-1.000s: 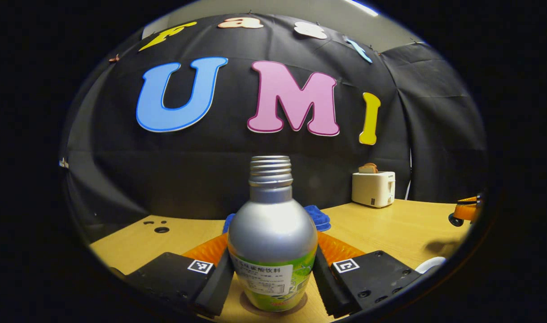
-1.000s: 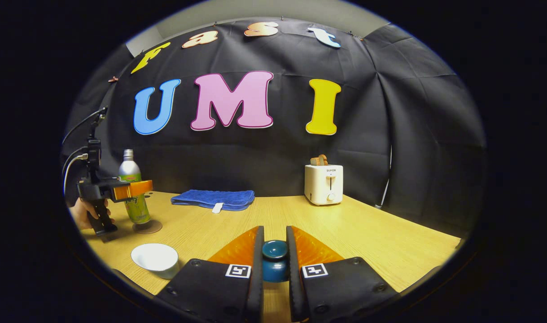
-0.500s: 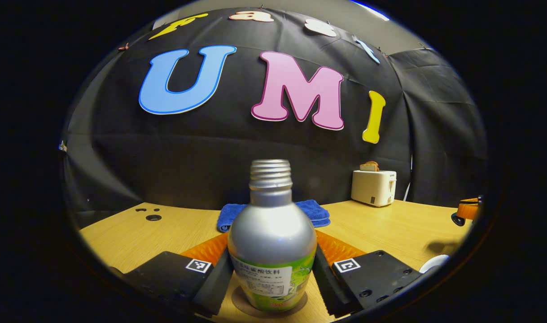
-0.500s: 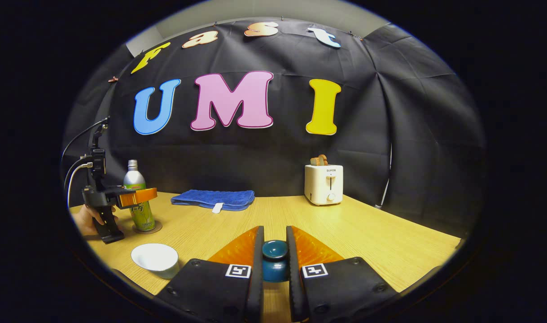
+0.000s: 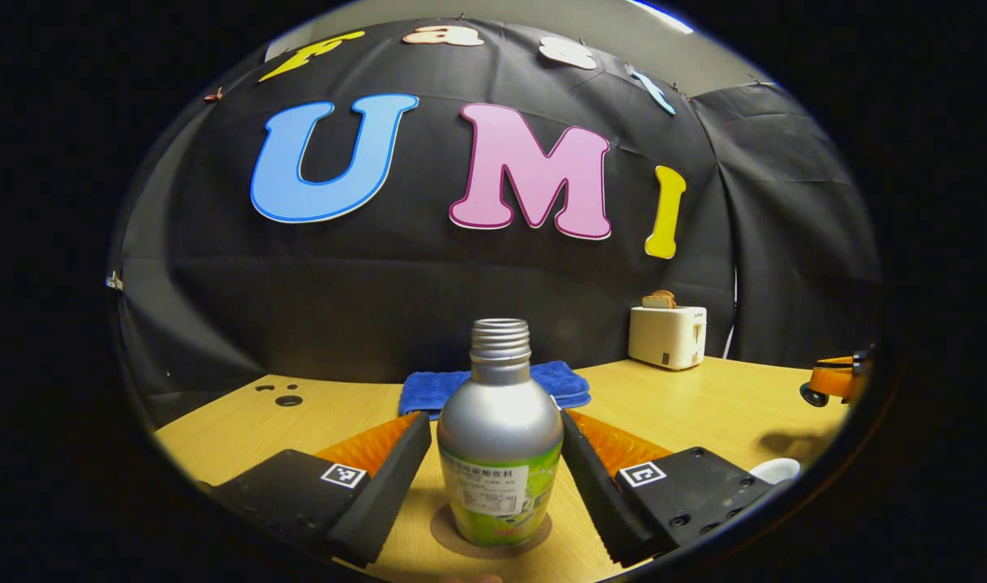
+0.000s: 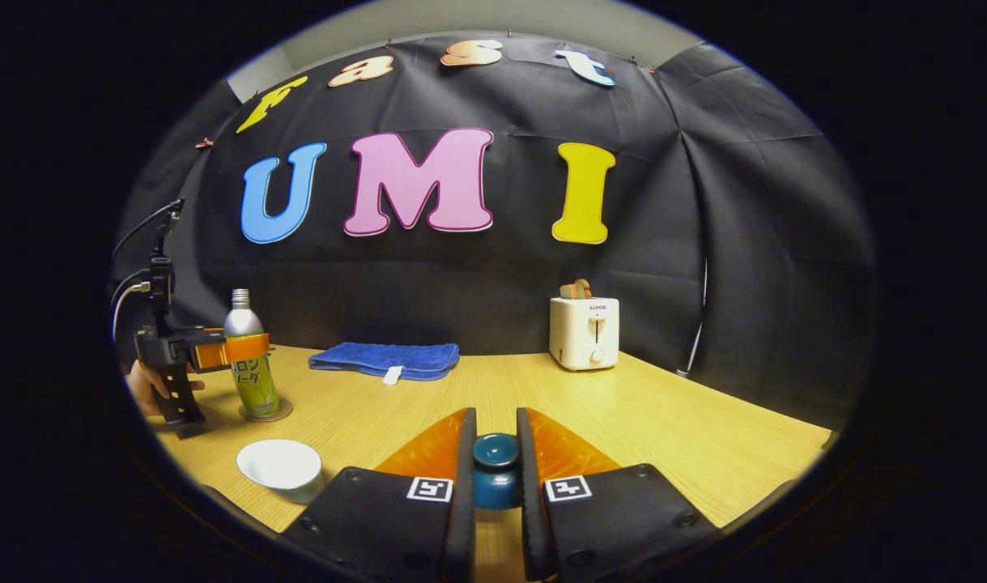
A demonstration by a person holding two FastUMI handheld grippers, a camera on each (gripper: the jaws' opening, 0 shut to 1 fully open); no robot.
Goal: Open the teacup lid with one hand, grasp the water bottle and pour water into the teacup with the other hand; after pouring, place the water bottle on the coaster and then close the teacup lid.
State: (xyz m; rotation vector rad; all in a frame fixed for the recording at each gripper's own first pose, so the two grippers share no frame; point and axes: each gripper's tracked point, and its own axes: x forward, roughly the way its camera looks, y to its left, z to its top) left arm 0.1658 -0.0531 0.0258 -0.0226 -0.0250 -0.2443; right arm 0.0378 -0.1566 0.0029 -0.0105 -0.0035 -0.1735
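The silver water bottle [image 5: 499, 437] with a green label stands uncapped and upright on the round brown coaster [image 5: 444, 530]. My left gripper [image 5: 495, 421] is open, its fingers on either side of the bottle with small gaps; it also shows beside the bottle [image 6: 250, 356] as the left gripper [image 6: 246, 350], held by a hand [image 6: 141, 385]. The white teacup [image 6: 280, 467] sits uncovered on the table, its rim at the teacup's edge [image 5: 772, 470]. My right gripper [image 6: 495, 414] is shut on the dark teal lid [image 6: 495, 470], held to the right of the cup.
A folded blue towel [image 6: 384, 358] lies at the back of the wooden table [image 6: 663, 429]. A white toaster [image 6: 584, 332] with bread stands at the back right. Small holes [image 5: 287, 399] mark the table's far left. The right gripper [image 5: 837, 379] shows at the edge.
The left gripper's fingers have spread off the bottle and drawn back a little; the bottle now stands free on the coaster. The right gripper and lid have not moved.
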